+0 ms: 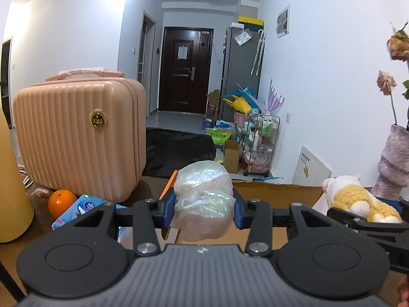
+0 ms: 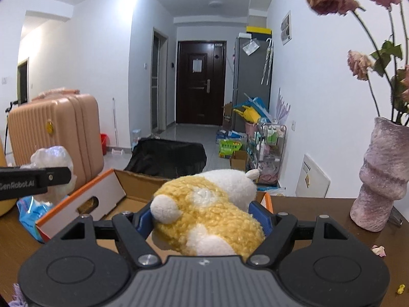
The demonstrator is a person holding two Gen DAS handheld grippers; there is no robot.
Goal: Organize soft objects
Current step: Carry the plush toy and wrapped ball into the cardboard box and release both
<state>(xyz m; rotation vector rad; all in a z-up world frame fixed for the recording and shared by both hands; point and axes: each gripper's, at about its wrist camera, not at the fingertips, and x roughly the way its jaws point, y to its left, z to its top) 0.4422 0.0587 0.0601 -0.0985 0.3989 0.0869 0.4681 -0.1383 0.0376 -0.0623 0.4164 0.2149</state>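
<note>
1. The left gripper [image 1: 204,204] pinches a crumpled clear plastic bag [image 1: 204,199] between its blue pads, held over the open brown cardboard box [image 1: 276,192].
2. The right gripper [image 2: 204,217] clamps a fluffy yellow-and-white plush toy [image 2: 204,215] – also above the box.
3. At nine o'clock in the right wrist view, the left gripper's black arm reads "GenRobot.AI".
4. A ribbed pink hard-shell suitcase [image 1: 76,138] at ten o'clock carries a round gold badge – its lettering is unreadable.
5. An orange fruit [image 1: 62,202] sits beside a blue tissue packet [image 1: 81,208].

Your left gripper [image 1: 204,206] and right gripper [image 2: 202,217] look identical: black linkage arms, silver screws, blue pads, ribbed grey body, plus white "GenRobot.AI" lettering on the side.
</note>
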